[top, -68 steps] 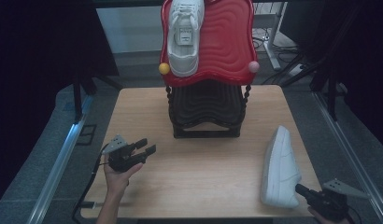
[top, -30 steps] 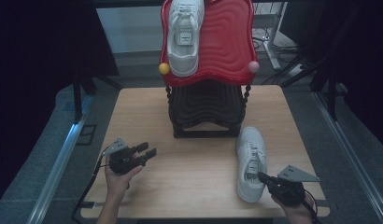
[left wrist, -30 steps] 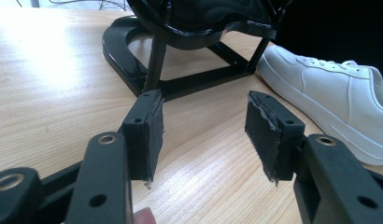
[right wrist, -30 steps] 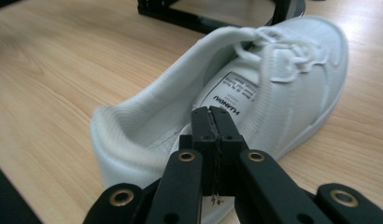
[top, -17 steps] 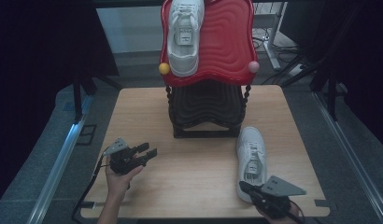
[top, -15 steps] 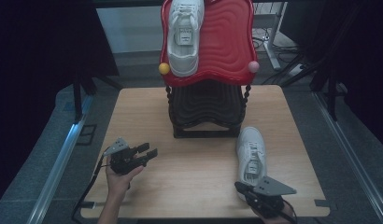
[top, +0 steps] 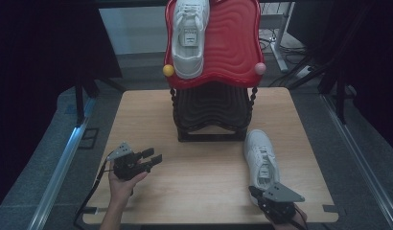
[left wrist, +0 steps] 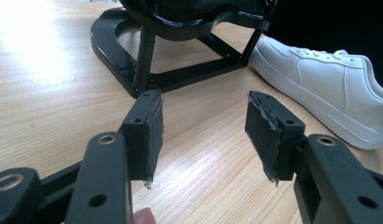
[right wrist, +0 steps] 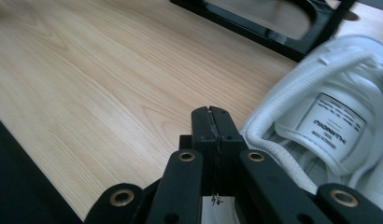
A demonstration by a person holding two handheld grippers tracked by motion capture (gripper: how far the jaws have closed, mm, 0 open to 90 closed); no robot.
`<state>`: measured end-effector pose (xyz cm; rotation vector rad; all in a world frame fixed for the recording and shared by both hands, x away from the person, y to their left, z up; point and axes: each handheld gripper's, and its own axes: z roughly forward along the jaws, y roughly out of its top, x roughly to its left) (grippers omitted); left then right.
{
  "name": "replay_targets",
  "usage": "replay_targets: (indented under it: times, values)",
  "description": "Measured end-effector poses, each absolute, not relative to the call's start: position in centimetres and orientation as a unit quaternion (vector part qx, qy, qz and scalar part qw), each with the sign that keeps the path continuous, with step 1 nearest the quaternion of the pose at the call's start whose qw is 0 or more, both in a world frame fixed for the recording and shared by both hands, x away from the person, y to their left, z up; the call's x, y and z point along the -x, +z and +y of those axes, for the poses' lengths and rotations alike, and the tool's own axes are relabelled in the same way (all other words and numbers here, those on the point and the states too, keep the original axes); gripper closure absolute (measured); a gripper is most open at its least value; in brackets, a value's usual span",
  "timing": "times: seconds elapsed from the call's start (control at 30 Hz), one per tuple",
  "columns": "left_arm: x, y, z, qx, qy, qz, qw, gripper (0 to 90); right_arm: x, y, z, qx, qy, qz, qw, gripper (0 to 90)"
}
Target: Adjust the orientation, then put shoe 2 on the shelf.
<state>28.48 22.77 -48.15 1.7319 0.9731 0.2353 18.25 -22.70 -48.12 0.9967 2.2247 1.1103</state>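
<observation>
Lies toe toward the black stand [top: 211, 115], heel toward the table's [top: 194, 184] near edge, this 1 white shoe [top: 260, 160], just beside the right gripper [right wrist: 212, 122], jaws pressed together on nothing evident, while the left gripper [left wrist: 203, 133], gaping empty, sits farther off.

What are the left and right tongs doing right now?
Left tongs: open, holding nothing, above the table.
Right tongs: shut, pads together at the heel of the white shoe; whether they pinch it cannot be told.

High view overhead facing forward-down, gripper views low, close, sharing white shoe [left wrist: 329, 88], black stand [left wrist: 180, 70]
</observation>
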Motion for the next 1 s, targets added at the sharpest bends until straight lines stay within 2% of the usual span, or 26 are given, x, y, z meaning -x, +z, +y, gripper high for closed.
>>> replay_targets:
  times: [0.5,0.83,1.0]
  values:
    - [-28.5,-48.2,22.8,-0.733,0.094,0.406,0.538,46.7,-17.8,-48.1,-29.2,-0.426,0.401,0.772,0.248,89.3]
    - [-28.5,-48.3,22.7,-0.733,0.09,0.406,0.538,46.7,-17.9,-48.0,-29.3,-0.426,0.412,0.768,0.241,89.1]
    - [-28.4,-48.2,22.7,-0.731,0.085,0.406,0.542,46.7,-18.1,-46.8,-29.1,-0.413,0.445,0.76,0.233,85.0]
